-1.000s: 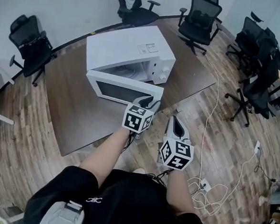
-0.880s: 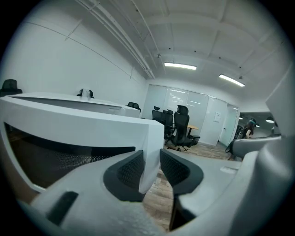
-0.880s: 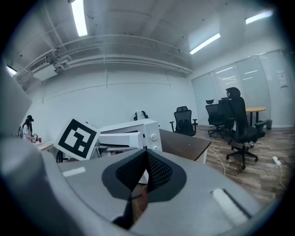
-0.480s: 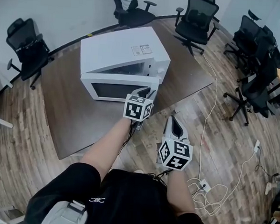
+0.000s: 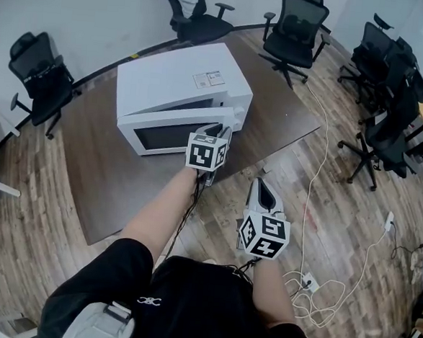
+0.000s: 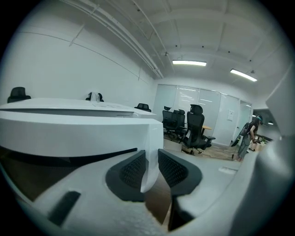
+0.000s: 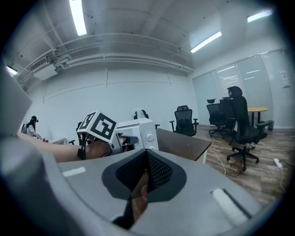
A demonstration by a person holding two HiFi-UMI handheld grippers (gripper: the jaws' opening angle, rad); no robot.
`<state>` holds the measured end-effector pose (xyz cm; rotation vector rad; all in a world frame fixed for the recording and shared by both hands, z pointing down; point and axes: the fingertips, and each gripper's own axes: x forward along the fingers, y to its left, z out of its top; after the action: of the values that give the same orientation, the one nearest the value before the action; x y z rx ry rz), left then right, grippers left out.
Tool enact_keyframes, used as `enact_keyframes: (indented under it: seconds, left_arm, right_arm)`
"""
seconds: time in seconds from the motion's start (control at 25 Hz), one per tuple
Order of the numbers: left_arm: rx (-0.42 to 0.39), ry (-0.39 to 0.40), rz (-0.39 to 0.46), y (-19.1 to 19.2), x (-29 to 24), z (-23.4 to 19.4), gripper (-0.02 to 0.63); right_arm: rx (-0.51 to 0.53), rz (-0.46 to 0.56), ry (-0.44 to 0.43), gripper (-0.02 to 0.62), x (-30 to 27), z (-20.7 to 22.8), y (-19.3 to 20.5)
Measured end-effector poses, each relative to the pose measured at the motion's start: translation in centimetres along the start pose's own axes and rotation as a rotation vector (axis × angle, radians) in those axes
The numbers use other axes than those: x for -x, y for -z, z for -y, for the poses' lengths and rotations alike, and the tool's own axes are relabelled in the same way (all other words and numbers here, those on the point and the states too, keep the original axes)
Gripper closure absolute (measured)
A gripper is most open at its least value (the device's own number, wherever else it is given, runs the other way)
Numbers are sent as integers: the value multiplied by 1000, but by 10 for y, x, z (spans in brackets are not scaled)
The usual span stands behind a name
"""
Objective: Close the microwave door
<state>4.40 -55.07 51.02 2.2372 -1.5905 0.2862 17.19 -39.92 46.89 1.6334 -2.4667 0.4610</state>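
Wood floor [image 5: 327, 173] surrounds a dark table [image 5: 117, 180]; nearest, off its edge, the right gripper [image 5: 261, 186] hangs with jaws shut, empty. At its 11 o'clock the left gripper [image 5: 218, 129] has just been narrowing its jaws round the door [image 5: 159, 136] edge, with the pads close beside it but not plainly pinching. The white microwave [image 5: 181, 79] sits mid-table, its door ajar at 12 o'clock.

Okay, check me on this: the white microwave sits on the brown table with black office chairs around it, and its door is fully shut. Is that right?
Not quite. The microwave door is ajar, not fully shut: the head view shows a dark gap between it and the body of the microwave. The rest holds: it sits on the brown table, with black office chairs around.
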Motion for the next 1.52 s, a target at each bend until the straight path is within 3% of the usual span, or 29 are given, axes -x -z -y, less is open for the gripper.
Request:
enact_keyframes:
  seconds: [0.28,0.88,1.04,1.36,1.52]
  left_arm:
    - [-26,-39,-7,-8,-14,-12,514]
    - [-12,-57,1,-20,-28,-30,523]
    - [28,-86,23,-24,-30,-35,522]
    - [-11,-81,20,-24,-33,-36,522]
    - [13,-87,6,-26,-34,-41,537]
  right_arm:
    - [13,1,-9,586,-3,1,-2]
    - [30,20,41,586,12,11,-4]
    - [17,17,61,586,17,12,-1]
    - [13,-10,69,586,26,3,10]
    - [16,-23,76,586,34,1,13]
